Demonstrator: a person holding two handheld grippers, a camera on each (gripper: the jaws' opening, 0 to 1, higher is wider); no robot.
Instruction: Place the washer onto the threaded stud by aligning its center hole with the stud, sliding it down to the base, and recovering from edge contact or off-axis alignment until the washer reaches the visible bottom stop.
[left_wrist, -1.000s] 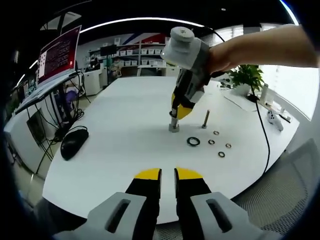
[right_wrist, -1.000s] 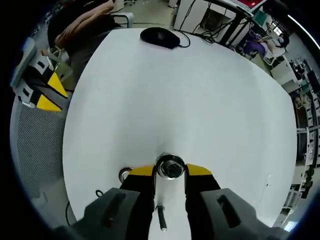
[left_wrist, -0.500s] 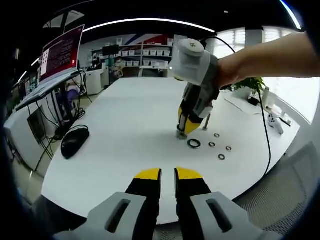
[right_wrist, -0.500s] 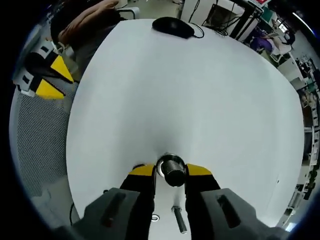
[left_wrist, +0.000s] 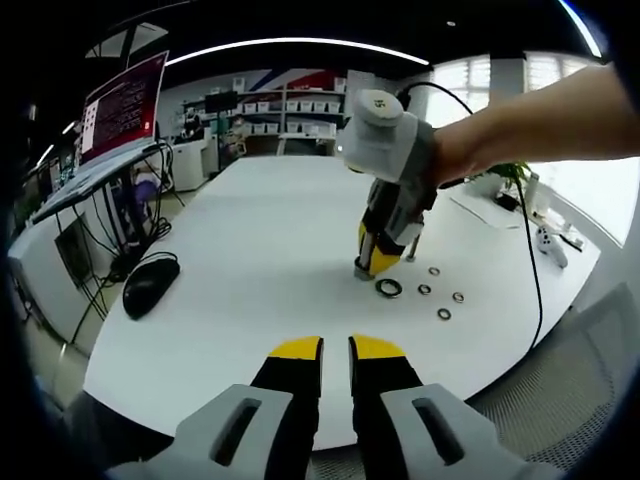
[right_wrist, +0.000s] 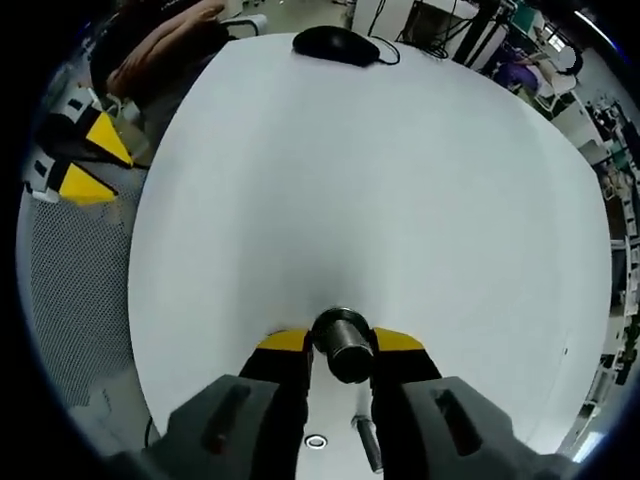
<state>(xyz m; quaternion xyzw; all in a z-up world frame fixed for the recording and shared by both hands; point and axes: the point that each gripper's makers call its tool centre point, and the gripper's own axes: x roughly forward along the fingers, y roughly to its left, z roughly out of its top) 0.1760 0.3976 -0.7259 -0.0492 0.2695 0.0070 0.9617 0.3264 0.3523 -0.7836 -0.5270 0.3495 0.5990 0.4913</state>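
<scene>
While the right gripper (right_wrist: 338, 345) is clamping a metal cylinder (right_wrist: 343, 343) at lower centre, the washers (left_wrist: 387, 288) are lying beside it; the left gripper (left_wrist: 336, 349), nearly shut and empty, is idling; tilt risks tipping

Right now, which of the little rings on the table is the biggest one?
The black ring, lying closest to the right gripper. It is dark and clearly wider than the four small metal washers scattered beside it on the white table.
</scene>
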